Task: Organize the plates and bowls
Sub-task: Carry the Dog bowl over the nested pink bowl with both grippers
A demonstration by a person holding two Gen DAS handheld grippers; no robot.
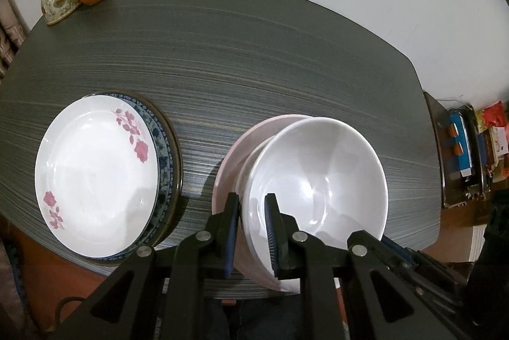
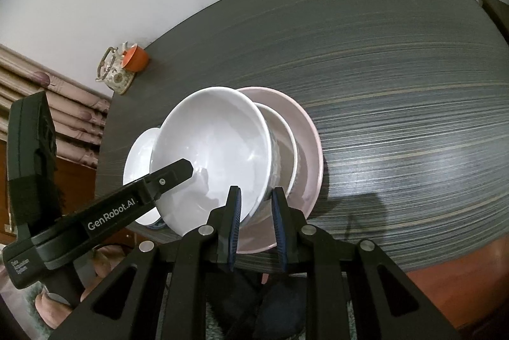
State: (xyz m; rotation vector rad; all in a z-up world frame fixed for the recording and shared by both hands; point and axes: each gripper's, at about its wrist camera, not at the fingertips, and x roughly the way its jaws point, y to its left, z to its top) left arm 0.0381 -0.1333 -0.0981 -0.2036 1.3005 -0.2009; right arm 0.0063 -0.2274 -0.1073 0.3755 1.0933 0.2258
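Both your left tool and right tool clamp the white bowl; next, lower it level onto the pink plate's bowl at 12 o'clock.

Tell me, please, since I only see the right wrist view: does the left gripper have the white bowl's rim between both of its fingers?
Observer: Yes. The left wrist view shows the left gripper shut on the white bowl, with one finger inside the rim and one outside.
Operator: Thank you. What is the white plate half hidden behind that bowl?
Observer: It is a rose-printed plate lying on top of a blue-patterned plate. The stack sits apart from the pink plate.
Operator: Is there anything past the far side of the table?
Observer: A dark side stand holds a blue box.
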